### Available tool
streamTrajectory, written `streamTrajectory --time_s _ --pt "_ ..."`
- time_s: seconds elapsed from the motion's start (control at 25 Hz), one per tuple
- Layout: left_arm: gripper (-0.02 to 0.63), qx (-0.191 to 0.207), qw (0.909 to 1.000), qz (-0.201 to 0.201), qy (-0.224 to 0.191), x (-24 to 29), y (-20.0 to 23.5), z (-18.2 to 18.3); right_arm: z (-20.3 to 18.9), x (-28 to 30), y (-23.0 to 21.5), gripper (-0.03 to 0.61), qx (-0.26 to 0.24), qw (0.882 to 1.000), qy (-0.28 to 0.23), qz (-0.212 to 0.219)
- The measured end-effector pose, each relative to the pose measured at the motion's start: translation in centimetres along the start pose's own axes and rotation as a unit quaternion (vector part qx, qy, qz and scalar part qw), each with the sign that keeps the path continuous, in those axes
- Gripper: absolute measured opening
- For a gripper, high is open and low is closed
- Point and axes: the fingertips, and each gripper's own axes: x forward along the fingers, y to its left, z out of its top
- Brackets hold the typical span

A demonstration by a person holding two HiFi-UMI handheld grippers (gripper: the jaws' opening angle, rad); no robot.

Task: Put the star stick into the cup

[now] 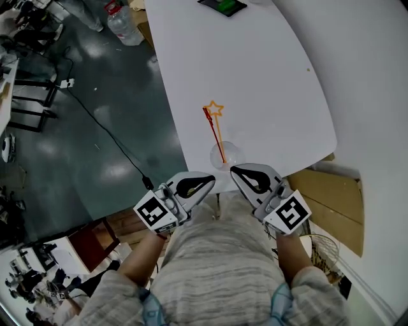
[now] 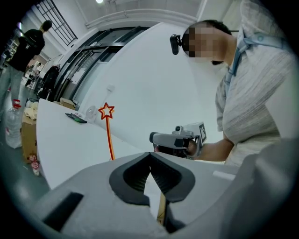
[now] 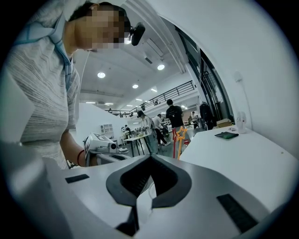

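My left gripper (image 2: 150, 156) and right gripper (image 3: 150, 158) lie nearest, held close to my body at the near edge of the white table (image 1: 268, 83). Each pair of jaws is clenched tip to tip with nothing between the pads. Just beyond the tips, near the table edge, stands a clear plastic cup (image 1: 227, 155). The orange star stick (image 1: 218, 130) already rests in it, its lower end inside the cup and its star leaning away from me over the tabletop. A thinner red stick (image 1: 212, 132) leans beside it in the same cup. I judge the placing step finished, since the task's thing sits where it belongs and neither gripper touches it or the cup. The next move therefore calls for little: keeping both grippers clear of the cup, which looks light and stands close to the edge, so a brush from either jaw could tip it and spill the sticks. A dark device with a green screen (image 1: 222, 6) lies at the far end, well apart.
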Motion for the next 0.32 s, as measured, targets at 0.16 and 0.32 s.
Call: streamTrajectory --time_s 0.16,0.32 --pt "0.014 0.004 1.0000 -0.003 0.001 0.12 -0.26 -0.05 -0.10 0.13 0.29 0.008 -0.003 1.000 0.004 0.008" --pt "0.014 0.004 1.0000 -0.002 0.003 -0.06 -0.72 0.04 -0.12 0.38 0.98 0.008 -0.006 1.000 0.008 0.017"
